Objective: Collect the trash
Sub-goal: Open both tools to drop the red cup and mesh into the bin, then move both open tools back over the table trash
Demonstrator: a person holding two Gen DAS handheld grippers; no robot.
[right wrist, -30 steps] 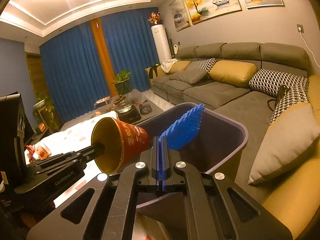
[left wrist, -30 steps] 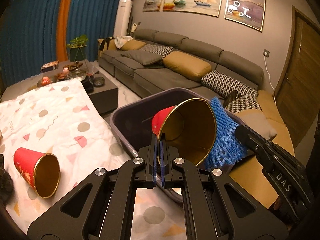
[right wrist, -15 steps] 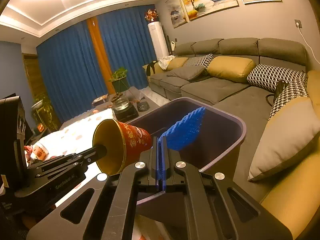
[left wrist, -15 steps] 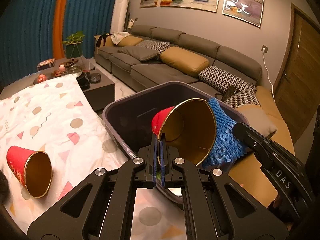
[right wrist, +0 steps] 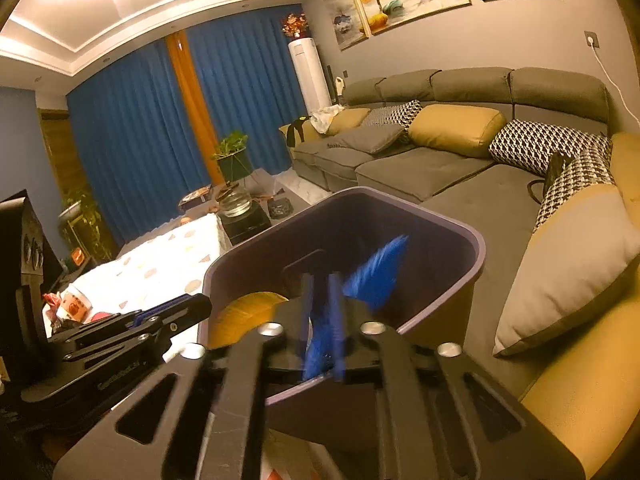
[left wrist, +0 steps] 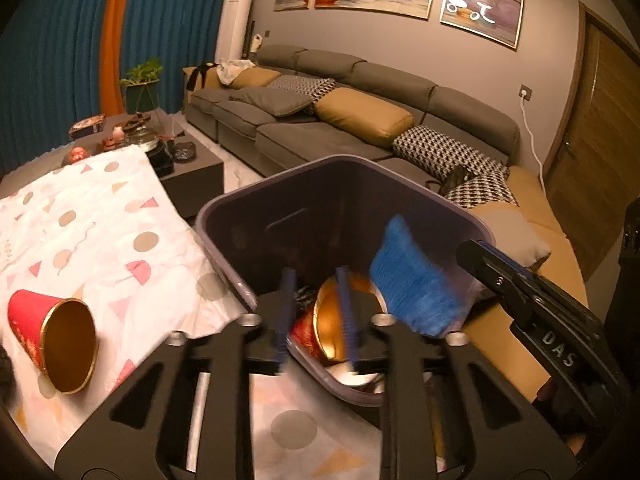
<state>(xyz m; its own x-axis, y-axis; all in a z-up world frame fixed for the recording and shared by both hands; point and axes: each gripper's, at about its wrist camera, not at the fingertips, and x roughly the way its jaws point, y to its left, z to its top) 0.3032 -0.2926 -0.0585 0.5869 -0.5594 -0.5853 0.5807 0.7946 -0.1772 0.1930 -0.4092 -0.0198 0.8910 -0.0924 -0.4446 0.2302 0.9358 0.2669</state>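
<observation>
Between both grippers' opening fingers (left wrist: 347, 308), the red cup (left wrist: 332, 330) and blue cloth (left wrist: 412, 284), pinched a second ago, are dropping free into the bin (left wrist: 224, 216).

Both grippers are angled downward side by side, tips close together. The left gripper (left wrist: 316, 316) has its jaws opening, nothing pinched between them. The right gripper (right wrist: 322, 328) is opening its jaws too, pads blurred and apart.

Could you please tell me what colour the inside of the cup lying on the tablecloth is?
Gold inside, red outside: the cup, best seen in the left wrist view.
</observation>
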